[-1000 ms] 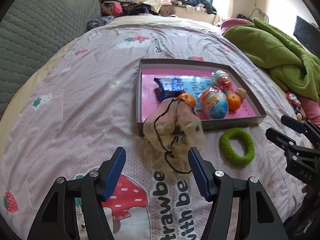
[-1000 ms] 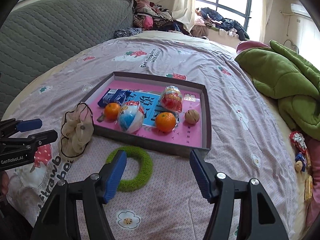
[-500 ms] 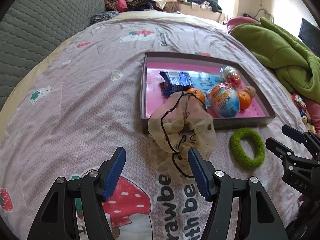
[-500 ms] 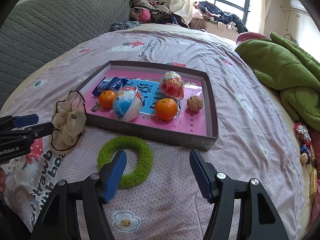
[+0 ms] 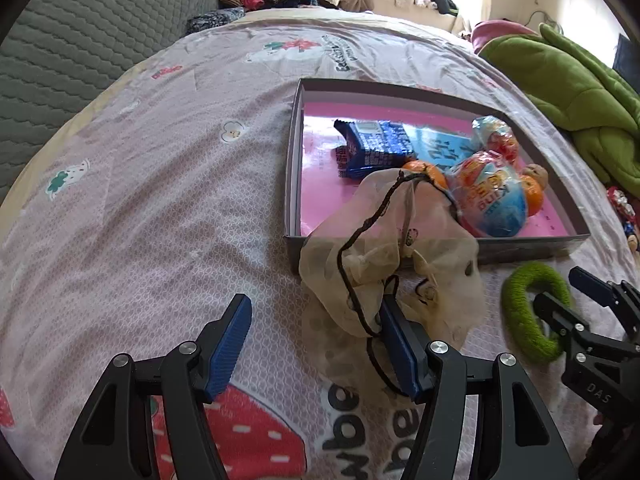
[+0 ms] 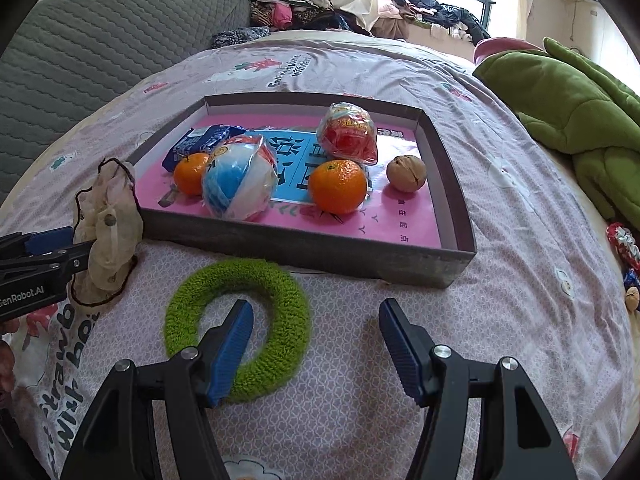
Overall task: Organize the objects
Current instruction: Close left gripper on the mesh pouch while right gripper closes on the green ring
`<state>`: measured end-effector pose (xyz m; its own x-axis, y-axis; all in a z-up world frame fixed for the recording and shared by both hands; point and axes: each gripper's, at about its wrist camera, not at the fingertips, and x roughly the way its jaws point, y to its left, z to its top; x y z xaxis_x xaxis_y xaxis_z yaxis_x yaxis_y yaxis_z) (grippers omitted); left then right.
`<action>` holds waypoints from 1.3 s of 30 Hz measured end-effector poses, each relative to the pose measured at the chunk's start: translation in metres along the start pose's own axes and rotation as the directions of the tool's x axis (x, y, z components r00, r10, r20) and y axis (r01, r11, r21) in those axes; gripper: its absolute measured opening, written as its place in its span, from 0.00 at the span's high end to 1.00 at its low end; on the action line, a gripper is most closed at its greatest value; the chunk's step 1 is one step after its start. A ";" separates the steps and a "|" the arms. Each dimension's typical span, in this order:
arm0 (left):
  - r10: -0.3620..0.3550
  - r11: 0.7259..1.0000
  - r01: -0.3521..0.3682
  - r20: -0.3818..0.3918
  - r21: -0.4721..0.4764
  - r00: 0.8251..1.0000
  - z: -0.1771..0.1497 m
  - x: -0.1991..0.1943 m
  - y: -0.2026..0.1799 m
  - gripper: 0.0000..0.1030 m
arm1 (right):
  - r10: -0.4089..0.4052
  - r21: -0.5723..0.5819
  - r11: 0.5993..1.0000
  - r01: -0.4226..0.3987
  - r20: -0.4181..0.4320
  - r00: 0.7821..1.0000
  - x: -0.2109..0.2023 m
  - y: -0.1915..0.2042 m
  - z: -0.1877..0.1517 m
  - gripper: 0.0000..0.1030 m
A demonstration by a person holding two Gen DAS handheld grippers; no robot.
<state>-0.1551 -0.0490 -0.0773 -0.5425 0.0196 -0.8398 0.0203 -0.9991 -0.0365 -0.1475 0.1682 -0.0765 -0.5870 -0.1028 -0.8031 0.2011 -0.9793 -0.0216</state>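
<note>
your left gripper (image 5: 316, 344): jaws wide, nothing clamped, w/ its right pad at the edge of the beige scrunchie (image 5: 384, 264), which is draped over the near-left corner of the grey tray (image 6: 456, 184). your right gripper (image 6: 316, 344): jaws wide, empty, left pad inside the green ring (image 6: 240, 320) on the bedspread (image 6: 520, 240), just off the tray's near edge. tray contents: 2 oranges, walnut (image 6: 406, 173), blue snack pack (image 5: 372, 148), 2 wrapped toy eggs.
</note>
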 end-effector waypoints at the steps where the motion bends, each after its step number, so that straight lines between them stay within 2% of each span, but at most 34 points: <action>1: -0.004 1.000 0.004 -0.005 -0.003 1.000 0.000 0.003 0.001 0.36 | -0.001 0.000 1.000 0.001 0.001 1.000 0.001 0.000 -0.001 0.37; 5: -0.016 1.000 0.016 -0.005 -0.013 1.000 -0.002 0.013 0.001 0.37 | 0.007 -0.010 1.000 -0.007 -0.001 1.000 0.007 0.001 -0.003 0.39; 7: -0.018 1.000 0.018 0.006 0.000 1.000 -0.003 0.013 -0.001 0.44 | -0.005 -0.036 0.999 0.005 0.010 1.000 0.006 0.006 -0.002 0.46; 8: -0.028 1.000 0.028 0.010 0.003 1.000 -0.003 0.013 -0.002 0.52 | -0.010 -0.047 0.999 0.011 0.014 1.000 0.006 0.008 -0.002 0.49; 9: -0.039 0.999 0.039 0.009 0.007 0.999 -0.003 0.014 -0.004 0.63 | -0.004 -0.055 0.998 0.005 0.017 1.000 0.005 0.010 -0.002 0.59; 10: -0.052 0.999 0.052 0.009 0.009 0.999 -0.003 0.014 -0.005 0.69 | 0.014 -0.054 0.998 -0.013 0.017 1.000 0.005 0.012 -0.002 0.67; 12: -0.043 0.999 0.042 0.013 0.028 0.999 -0.005 0.013 -0.008 0.76 | 0.045 -0.061 0.997 -0.045 0.008 0.999 0.006 0.015 -0.003 0.78; 13: -0.037 0.999 0.037 0.019 0.039 0.999 -0.005 0.012 -0.010 0.78 | 0.051 -0.063 0.997 -0.050 0.007 0.999 0.006 0.016 -0.003 0.80; 18: -0.021 0.999 0.019 0.035 0.048 0.999 -0.006 0.011 -0.012 0.87 | 0.064 -0.048 0.997 -0.063 0.010 0.998 0.006 0.015 -0.002 0.84; 21: -0.005 0.998 0.003 0.040 0.060 0.999 -0.006 0.009 -0.013 0.89 | 0.071 -0.041 0.997 -0.070 0.010 0.997 0.005 0.014 -0.002 0.85; 32: -0.006 0.997 0.001 0.059 0.078 0.998 -0.008 -0.005 -0.019 0.92 | 0.078 -0.024 0.997 -0.077 0.029 0.997 -0.005 0.010 0.000 0.85; 39: -0.014 0.996 0.006 0.089 0.086 0.996 -0.005 -0.024 -0.027 0.92 | 0.080 -0.010 0.997 -0.080 0.074 0.994 -0.026 0.005 0.004 0.85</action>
<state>-0.1381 -0.0227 -0.0590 -0.6157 0.0298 -0.7874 -0.0551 -0.9985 0.0052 -0.1345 0.1647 -0.0534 -0.6251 -0.1939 -0.7561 0.2549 -0.9663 0.0370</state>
